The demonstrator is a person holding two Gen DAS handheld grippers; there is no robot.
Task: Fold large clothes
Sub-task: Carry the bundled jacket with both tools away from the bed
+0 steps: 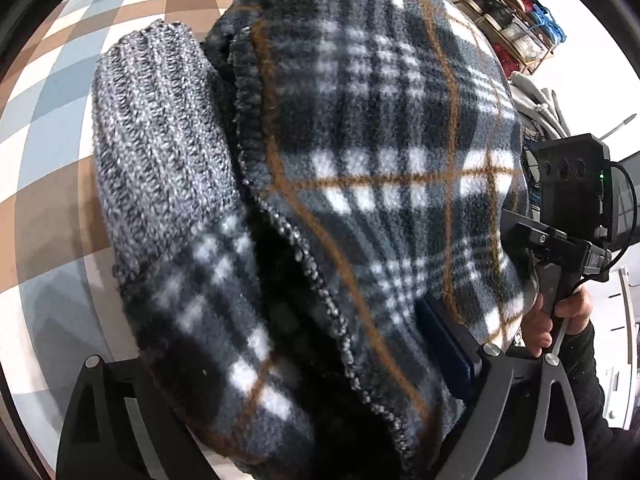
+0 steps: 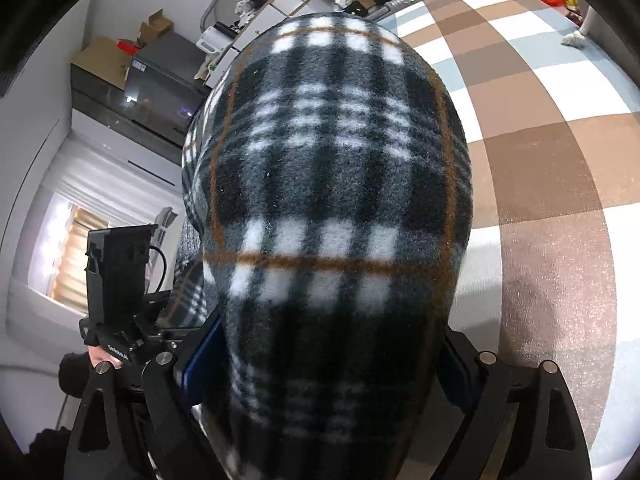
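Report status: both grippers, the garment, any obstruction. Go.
Left gripper shut on plaid fleece garment, grey knit cuff hanging alongside. Right gripper shut on same garment, fabric held above checkered floor mat. Nothing seen in the way.

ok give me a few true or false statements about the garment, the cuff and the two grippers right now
1. The garment is plaid fleece. True.
2. The right gripper is empty. False: plaid fabric bunches between its fingers.
3. A grey ribbed knit cuff shows in the left wrist view. True.
4. The floor is plain white. False: it is checked brown, blue and white.
5. The left gripper holds fabric. True.
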